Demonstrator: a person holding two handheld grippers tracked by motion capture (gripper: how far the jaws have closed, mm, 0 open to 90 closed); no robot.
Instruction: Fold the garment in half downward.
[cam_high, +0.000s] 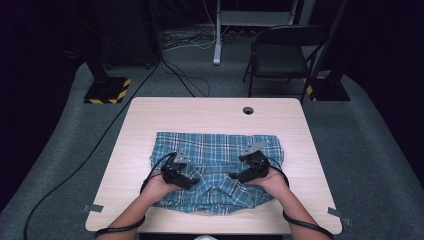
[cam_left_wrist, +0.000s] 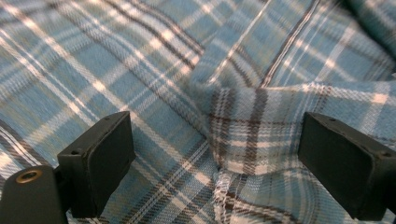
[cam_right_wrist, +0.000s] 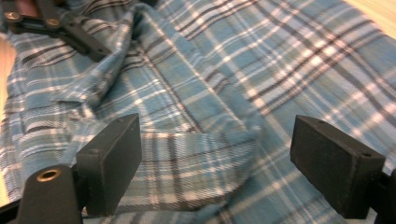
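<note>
Folded blue plaid flannel shirt (cam_high: 216, 170) is spread on pale wooden table (cam_high: 150, 115); left gripper (cam_left_wrist: 215, 163) and right gripper (cam_right_wrist: 215, 163) are both held released over collar folds.

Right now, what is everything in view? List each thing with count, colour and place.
shirt: one, blue plaid, folded at the table's near middle
table: one, light wood, centre, with a round hole near its far edge
chair: one, black, behind the table at right
stands: two, black with yellow stripes, on the floor at both far corners
cables: several, black and white, on the grey floor
left tool: one, black, open over the shirt's collar
right tool: one, black, open over the collar
</note>
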